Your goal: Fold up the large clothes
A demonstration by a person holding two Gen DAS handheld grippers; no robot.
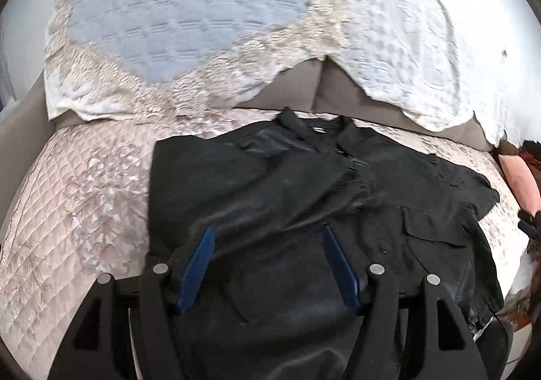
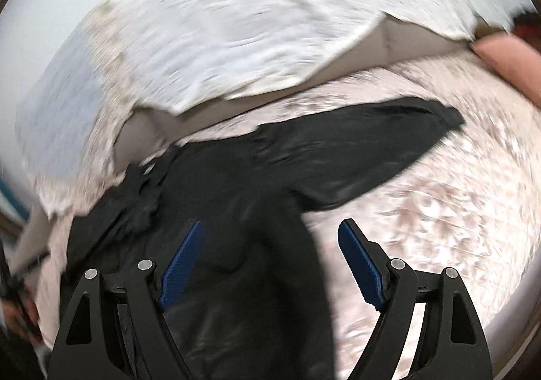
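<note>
A large black shirt (image 1: 304, 184) lies spread on a pale quilted bed cover (image 1: 84, 197), collar toward the pillows and a chest pocket at the right. My left gripper (image 1: 268, 233) hovers over the shirt's middle, jaws wide apart with nothing between the blue pads. In the blurred right wrist view the same black shirt (image 2: 257, 184) shows one short sleeve (image 2: 389, 140) stretched out to the right. My right gripper (image 2: 272, 229) stands open above the shirt's right side edge, one pad over black cloth, the other over the bed cover (image 2: 439, 211).
Two white lace-trimmed pillows (image 1: 189, 25) lean against a grey headboard (image 1: 318, 82) at the back. A pink cushion (image 1: 517, 177) and dark red items lie at the bed's right edge. A hand (image 2: 20, 315) shows at the lower left of the right wrist view.
</note>
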